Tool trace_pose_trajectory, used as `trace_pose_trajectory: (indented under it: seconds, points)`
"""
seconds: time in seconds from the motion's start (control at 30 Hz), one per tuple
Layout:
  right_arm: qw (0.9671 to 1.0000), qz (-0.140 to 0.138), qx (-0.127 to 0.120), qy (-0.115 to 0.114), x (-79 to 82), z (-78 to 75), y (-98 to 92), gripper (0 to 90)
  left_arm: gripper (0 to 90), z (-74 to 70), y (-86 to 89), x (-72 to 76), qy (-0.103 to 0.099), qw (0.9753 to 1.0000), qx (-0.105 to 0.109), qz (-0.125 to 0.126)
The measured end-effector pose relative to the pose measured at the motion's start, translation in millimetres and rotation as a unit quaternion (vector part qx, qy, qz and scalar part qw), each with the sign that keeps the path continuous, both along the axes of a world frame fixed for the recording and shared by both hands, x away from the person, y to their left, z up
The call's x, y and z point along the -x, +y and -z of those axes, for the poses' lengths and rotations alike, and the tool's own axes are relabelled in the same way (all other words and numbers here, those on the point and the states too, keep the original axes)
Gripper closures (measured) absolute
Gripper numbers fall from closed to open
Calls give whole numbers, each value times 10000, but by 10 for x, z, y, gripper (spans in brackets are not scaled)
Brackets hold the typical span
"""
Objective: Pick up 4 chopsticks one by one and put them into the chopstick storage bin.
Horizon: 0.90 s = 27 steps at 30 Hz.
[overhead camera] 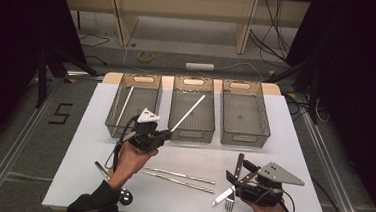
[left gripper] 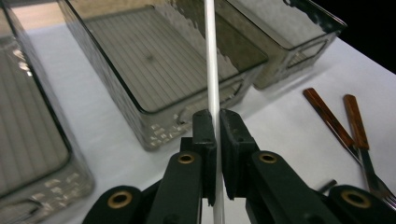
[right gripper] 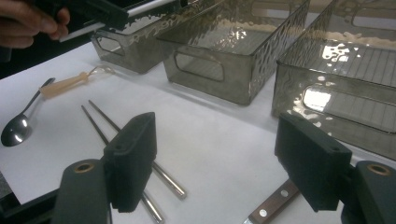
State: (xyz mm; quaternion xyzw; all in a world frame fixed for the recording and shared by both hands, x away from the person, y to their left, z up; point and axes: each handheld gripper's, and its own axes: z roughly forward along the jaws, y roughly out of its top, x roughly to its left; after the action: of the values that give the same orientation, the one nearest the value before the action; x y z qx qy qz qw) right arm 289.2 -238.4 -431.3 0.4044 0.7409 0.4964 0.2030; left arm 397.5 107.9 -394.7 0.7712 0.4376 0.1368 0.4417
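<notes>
Meanwhile, we held a white chopstick (left gripper: 212, 70) over the middle bin (overhead camera: 192, 109).
Our left gripper (left gripper: 214, 135) pinched it, tip toward one o'clock; our right gripper (right gripper: 219, 158) stood spread above wooden-handled cutlery (overhead camera: 239, 172).

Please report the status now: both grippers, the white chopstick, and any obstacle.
Left gripper shut on white chopstick, held over middle bin. Right gripper open, above wooden-handled cutlery. No obstacle seen.

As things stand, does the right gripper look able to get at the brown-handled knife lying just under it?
Probably yes. The right tongs are open and hover just over the brown wooden-handled knife on the white table. A fork crosses it, but the handle lies bare, so the way looks free.
</notes>
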Motion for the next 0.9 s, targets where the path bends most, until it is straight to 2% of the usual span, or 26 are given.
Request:
trace_pose_trajectory:
  seconds: [0.1, 0.37, 0.67, 0.9]
  points:
    - [10000, -4, -7, 3, 1, -1, -2, 306, 849, -59, 86, -110, -22, 10000, 32, -45]
    - [10000, -19, -1, 49, -11, 14, 9, 306, 849, -145, 443, -364, -37, 9985, 35, -542]
    - [10000, -46, 30, 69, -19, 25, 22, 306, 849, -73, 867, -628, 87, 9935, 35, -1132]
    - [10000, -42, 24, 63, -17, 22, 18, 306, 849, -24, 1046, -735, 148, 9899, 18, -1407]
